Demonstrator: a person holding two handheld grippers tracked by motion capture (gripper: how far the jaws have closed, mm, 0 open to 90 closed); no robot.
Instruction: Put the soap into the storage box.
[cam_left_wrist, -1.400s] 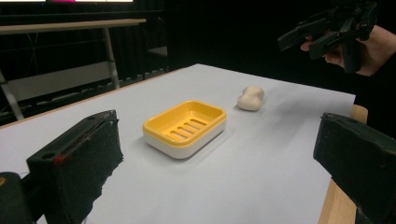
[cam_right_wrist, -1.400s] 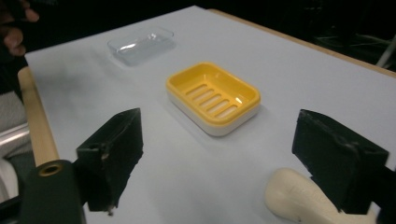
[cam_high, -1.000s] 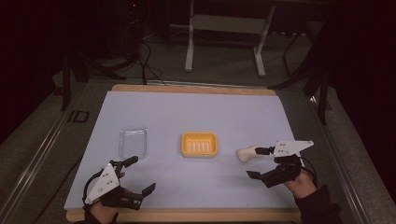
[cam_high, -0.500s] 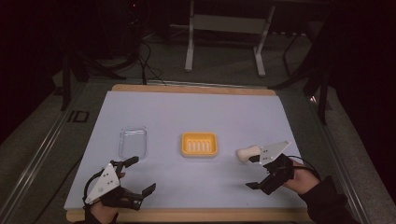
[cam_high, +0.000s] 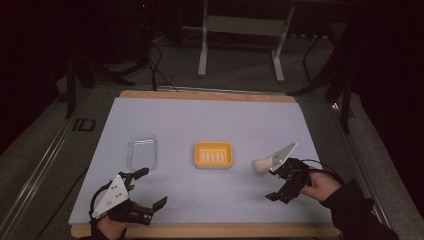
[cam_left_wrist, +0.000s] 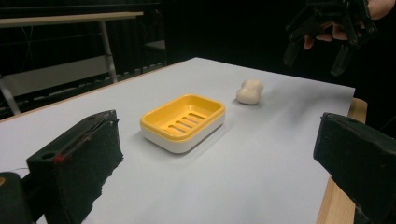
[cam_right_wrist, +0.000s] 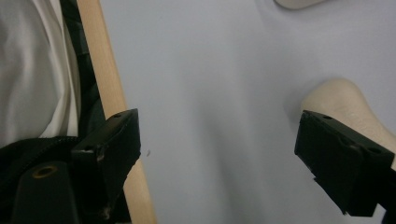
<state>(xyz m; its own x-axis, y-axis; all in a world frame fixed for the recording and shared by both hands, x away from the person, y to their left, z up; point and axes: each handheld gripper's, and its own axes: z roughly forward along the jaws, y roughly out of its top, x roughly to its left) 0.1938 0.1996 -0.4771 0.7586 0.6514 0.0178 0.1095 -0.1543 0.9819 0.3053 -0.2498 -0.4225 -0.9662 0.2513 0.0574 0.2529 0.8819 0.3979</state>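
Jaws: right gripper (cam_right_wrist: 219, 154) jaws wide apart, nothing between them.
Soap: soap (cam_right_wrist: 348, 105) lies on table (cam_right_wrist: 210, 70), just beyond one jaw's tip, outside the gap.

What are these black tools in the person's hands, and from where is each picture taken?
A person holds a two-jaw tool in each hand: the left hand-held gripper and the right hand-held gripper. Both are open and hold nothing. The high view looks down on the table with a pale blue cover. The two gripper views come from cameras riding on the tools, looking between their black jaws. On the table lie a clear plastic lid, a yellow ribbed soap dish on a white base and a cream peanut-shaped bar of soap. The soap lies beside the right hand-held gripper, not between its jaws.
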